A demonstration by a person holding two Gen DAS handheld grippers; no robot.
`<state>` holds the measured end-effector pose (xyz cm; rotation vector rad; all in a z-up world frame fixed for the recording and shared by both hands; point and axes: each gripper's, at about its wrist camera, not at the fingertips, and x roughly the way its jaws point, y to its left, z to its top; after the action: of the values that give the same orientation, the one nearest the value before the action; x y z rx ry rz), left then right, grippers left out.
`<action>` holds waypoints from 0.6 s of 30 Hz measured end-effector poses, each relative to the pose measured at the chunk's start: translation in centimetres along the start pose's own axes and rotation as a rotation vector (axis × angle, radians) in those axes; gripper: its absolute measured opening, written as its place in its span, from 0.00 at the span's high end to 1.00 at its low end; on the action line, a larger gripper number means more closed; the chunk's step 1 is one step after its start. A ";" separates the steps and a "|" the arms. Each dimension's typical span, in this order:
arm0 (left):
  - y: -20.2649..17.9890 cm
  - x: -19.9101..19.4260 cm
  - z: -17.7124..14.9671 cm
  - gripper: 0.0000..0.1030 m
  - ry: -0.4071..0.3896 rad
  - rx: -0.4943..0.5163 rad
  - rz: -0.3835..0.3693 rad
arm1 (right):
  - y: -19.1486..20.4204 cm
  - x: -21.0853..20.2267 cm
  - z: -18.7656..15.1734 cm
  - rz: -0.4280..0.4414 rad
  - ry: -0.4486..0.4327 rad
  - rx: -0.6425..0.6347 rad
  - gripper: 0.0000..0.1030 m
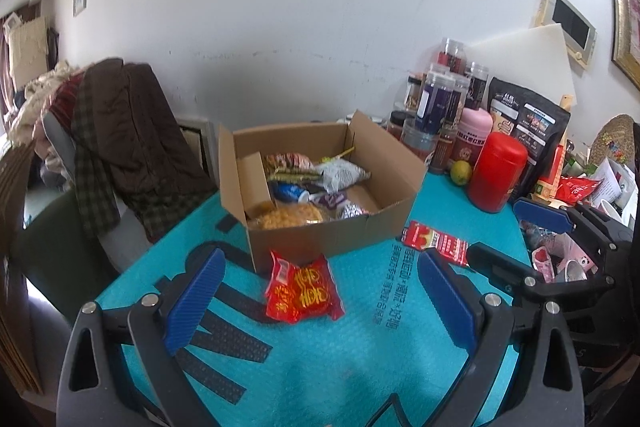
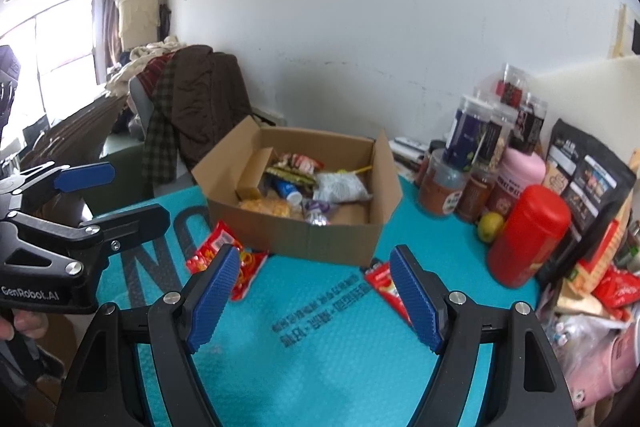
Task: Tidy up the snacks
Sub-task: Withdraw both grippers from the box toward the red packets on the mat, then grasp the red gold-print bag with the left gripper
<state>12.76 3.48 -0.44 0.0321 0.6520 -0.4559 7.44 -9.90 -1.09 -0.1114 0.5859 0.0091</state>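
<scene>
Your left tool (image 1: 320, 279) stands wide with nothing between its blue pads, hovering over the teal mat (image 1: 360, 367) that covers the counter. A red and yellow snack packet (image 1: 302, 289) lies on the mat just ahead of it, its far edge right at the front wall of the cardboard box (image 1: 336, 239). Your right tool (image 2: 312, 279) is also wide and holds nothing; in its own view the pads frame bare mat in front of the box (image 2: 332, 239). A second red packet (image 1: 434, 241) lies flat on the mat near the box's front right corner, just beside the right tool's tip; from the right wrist view this packet (image 2: 384, 285) is partly hidden behind the right-hand pad, while the first packet (image 2: 224, 251) peeks out from behind the left-hand pad. The box sits open, flaps up, and already contains several snacks: a yellow bag (image 1: 286, 217), a silver-white bag (image 1: 342, 173), a blue and white one, and others piled behind. To the right of the box, a red canister (image 1: 496, 171), a pink bottle (image 1: 476, 125), a small green fruit (image 1: 459, 173), clear jars and a black pouch (image 1: 528, 123) crowd the counter against the wall. A chair draped with a brown coat (image 1: 124, 131) stands to the left.
</scene>
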 end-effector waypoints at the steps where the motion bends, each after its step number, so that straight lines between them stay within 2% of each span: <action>1: 0.1 0.3 -0.1 0.04 0.007 -0.002 -0.001 | 0.0 0.3 -0.2 0.000 0.008 -0.001 0.24; 18: 1.8 9.3 -2.2 0.04 0.180 -0.053 -0.006 | -1.4 7.8 -2.8 0.034 0.155 0.034 0.24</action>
<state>18.72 1.79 -7.88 0.0209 0.8410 -0.4448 12.46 -11.80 -7.59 -0.0692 0.7426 0.0233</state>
